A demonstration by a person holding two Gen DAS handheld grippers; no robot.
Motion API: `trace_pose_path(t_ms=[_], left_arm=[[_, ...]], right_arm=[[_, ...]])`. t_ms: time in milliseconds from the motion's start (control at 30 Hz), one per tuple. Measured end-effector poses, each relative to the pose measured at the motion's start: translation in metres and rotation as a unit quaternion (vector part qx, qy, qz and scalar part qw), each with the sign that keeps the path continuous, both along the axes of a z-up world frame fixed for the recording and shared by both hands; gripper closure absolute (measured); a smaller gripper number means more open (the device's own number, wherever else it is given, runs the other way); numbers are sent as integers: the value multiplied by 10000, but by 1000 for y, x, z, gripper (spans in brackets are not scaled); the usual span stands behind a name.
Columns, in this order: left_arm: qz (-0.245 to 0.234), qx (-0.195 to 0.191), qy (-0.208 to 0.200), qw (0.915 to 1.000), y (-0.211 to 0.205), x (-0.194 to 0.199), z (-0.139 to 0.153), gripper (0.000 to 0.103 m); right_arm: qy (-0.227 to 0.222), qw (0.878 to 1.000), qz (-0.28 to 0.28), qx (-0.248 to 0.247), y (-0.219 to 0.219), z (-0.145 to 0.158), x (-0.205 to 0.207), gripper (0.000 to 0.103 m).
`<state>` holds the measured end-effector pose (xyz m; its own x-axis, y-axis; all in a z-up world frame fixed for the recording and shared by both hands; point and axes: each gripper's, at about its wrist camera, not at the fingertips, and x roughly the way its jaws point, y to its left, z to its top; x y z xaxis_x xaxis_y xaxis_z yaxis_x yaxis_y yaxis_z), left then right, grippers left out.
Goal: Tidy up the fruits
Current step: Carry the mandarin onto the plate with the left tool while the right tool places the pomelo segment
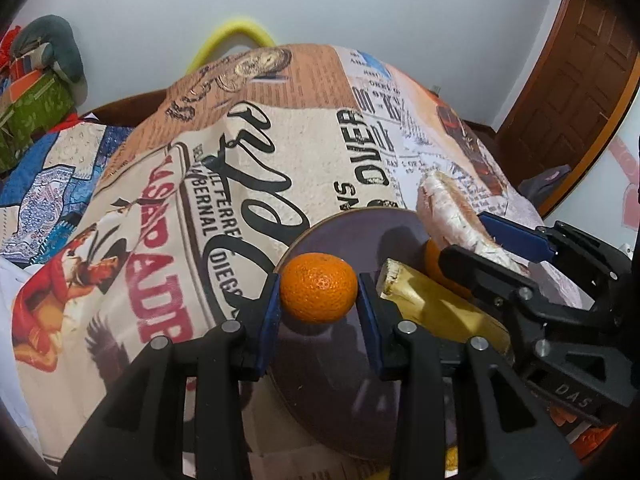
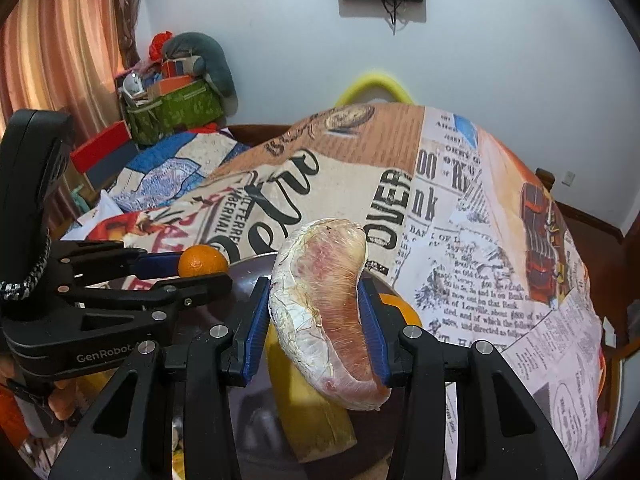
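A: Left wrist view first. What do the left tongs (image 1: 319, 312) have?

B: They are closed partway on a small orange (image 1: 318, 287), one blue pad against each side of it, in the lower middle of the frame. The fruit hangs over the near rim of a dark round plate (image 1: 352, 232) on the printed cloth of the worktop (image 1: 168, 208).

A: And to the right?

B: A banana (image 1: 436, 304) lies on the plate, a second orange (image 1: 434, 258) behind it. The right tongs (image 1: 476, 240) reach in from the right edge, gripping a plastic-wrapped pomelo wedge (image 1: 448, 208).

A: Right wrist view?

B: The right tongs (image 2: 316, 328) sit at centre, narrowed onto the pomelo wedge (image 2: 324, 300), pads pressed to both flanks, its tip pointing up. Below it the banana (image 2: 304, 408) rests on the plate (image 2: 244, 276); the second orange (image 2: 400, 310) peeks out just right of the pad.

A: The left tongs?

B: Middle left (image 2: 188, 270), carrying the small orange (image 2: 202, 265) at the plate's far left edge.
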<state>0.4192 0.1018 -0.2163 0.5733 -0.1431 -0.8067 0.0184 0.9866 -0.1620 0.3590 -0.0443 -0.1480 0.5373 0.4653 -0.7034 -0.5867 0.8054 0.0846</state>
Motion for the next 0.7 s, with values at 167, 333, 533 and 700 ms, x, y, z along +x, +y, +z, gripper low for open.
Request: trace_pose_path(t_ms=[167, 333, 533, 700], left_arm=[[-103, 107, 94, 9998, -7, 5, -6, 66], [-114, 149, 173, 9997, -9, 7, -9, 66], [-125, 40, 280, 9995, -7, 8, -11, 59], [-76, 85, 143, 9998, -8, 1, -2, 54]], right_arm=[[112, 9999, 64, -90, 4, -8, 3, 63], [160, 9997, 109, -114, 4, -10, 7, 63], [221, 9996, 118, -97, 3, -9, 7, 62], [213, 9996, 161, 35, 0, -1, 2, 62]])
